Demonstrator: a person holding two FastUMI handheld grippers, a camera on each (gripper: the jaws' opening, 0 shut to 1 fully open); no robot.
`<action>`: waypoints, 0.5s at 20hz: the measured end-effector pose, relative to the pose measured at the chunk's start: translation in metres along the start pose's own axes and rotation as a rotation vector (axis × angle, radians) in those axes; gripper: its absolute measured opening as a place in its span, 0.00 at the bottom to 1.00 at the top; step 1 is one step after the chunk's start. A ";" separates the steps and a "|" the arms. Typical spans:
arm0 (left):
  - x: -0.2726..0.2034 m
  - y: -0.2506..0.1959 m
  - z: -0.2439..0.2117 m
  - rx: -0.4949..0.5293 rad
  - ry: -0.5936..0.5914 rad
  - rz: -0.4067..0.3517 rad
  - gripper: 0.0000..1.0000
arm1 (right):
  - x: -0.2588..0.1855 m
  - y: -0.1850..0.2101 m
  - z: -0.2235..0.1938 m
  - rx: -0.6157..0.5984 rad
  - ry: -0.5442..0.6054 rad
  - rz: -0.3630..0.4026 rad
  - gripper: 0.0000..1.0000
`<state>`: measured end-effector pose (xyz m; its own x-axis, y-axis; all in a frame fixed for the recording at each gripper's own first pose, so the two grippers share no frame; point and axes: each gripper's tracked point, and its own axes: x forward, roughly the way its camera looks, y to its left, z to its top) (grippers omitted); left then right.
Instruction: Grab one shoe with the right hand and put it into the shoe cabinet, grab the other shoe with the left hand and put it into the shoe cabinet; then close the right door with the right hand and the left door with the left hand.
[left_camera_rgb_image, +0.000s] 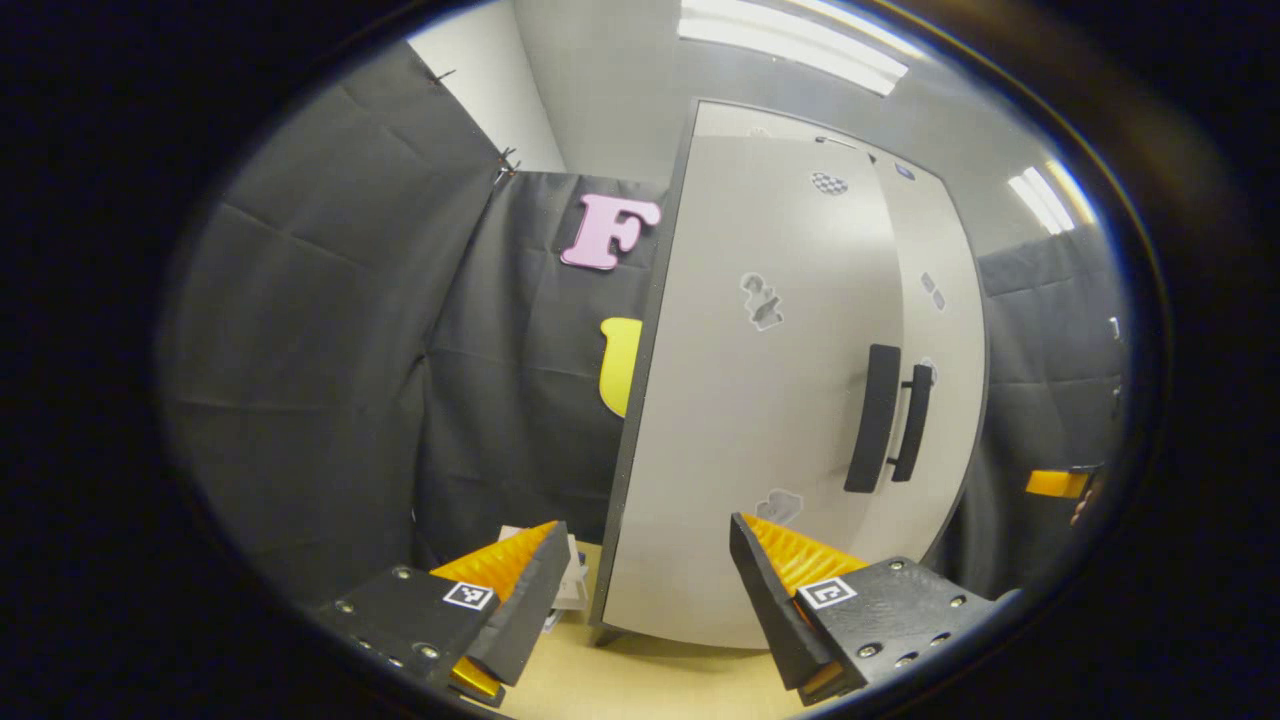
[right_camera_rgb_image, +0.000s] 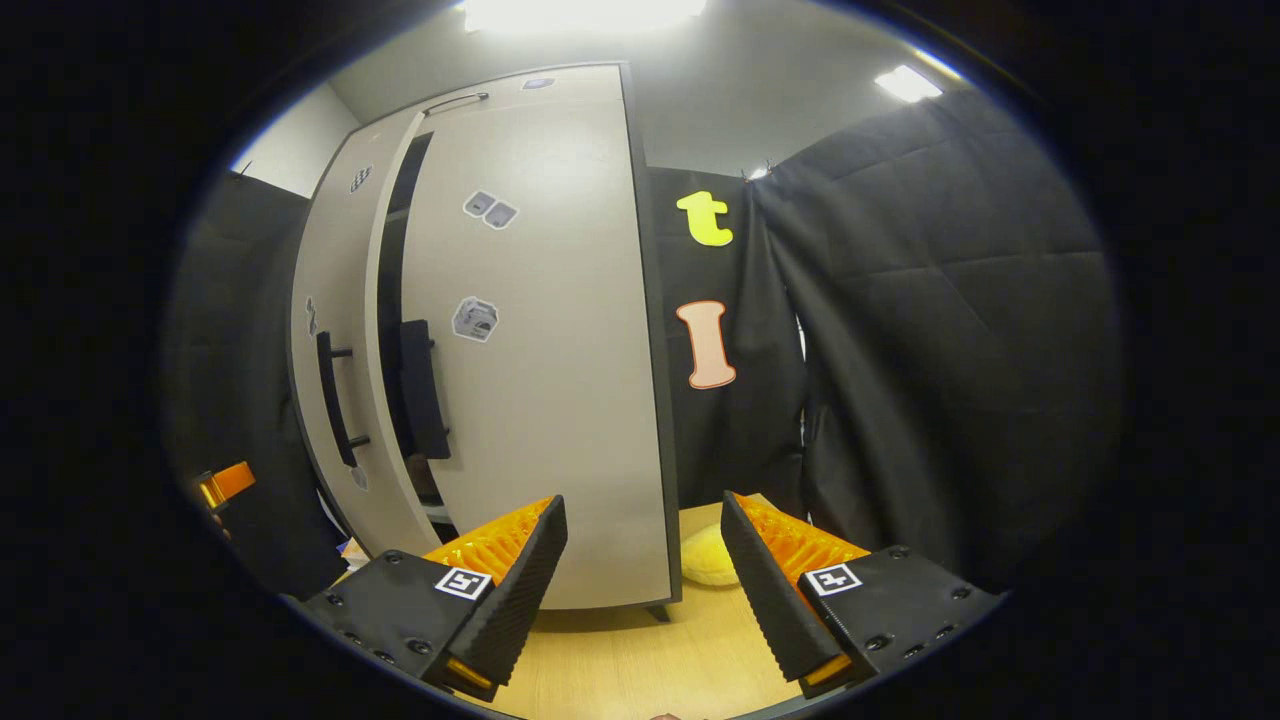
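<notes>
My left tongs (left_camera_rgb_image: 640, 585) and right tongs (right_camera_rgb_image: 640, 560) both gape wide, empty, before the shoe cabinet (left_camera_rgb_image: 770, 400). Its left door (right_camera_rgb_image: 335, 340) stands slightly ajar. The door stickers (right_camera_rgb_image: 475, 319) bear nothing readable.

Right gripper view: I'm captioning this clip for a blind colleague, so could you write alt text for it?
A pale shoe cabinet stands on a wooden floor, its right door ajar with a dark gap beside the left door; each door has a dark bar handle. The open right gripper points at it, holding nothing. A soft yellow object lies by the cabinet's corner.
</notes>
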<state>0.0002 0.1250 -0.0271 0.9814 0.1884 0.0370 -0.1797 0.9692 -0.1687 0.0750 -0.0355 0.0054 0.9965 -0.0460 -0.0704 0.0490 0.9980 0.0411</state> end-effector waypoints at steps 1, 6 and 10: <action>-0.002 -0.001 0.002 0.003 -0.007 -0.001 0.93 | 0.000 -0.003 0.001 -0.001 0.001 -0.002 0.98; -0.013 -0.003 0.008 0.036 -0.006 0.016 0.89 | 0.004 0.003 0.006 0.023 0.002 0.039 0.98; -0.019 -0.014 0.008 0.058 0.014 0.014 0.93 | 0.016 0.014 -0.007 0.006 0.066 0.089 0.98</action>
<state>-0.0169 0.1086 -0.0174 0.9796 0.1998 0.0209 -0.1963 0.9741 -0.1120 0.0912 -0.0215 -0.0026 0.9903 0.0457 -0.1314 -0.0386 0.9977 0.0557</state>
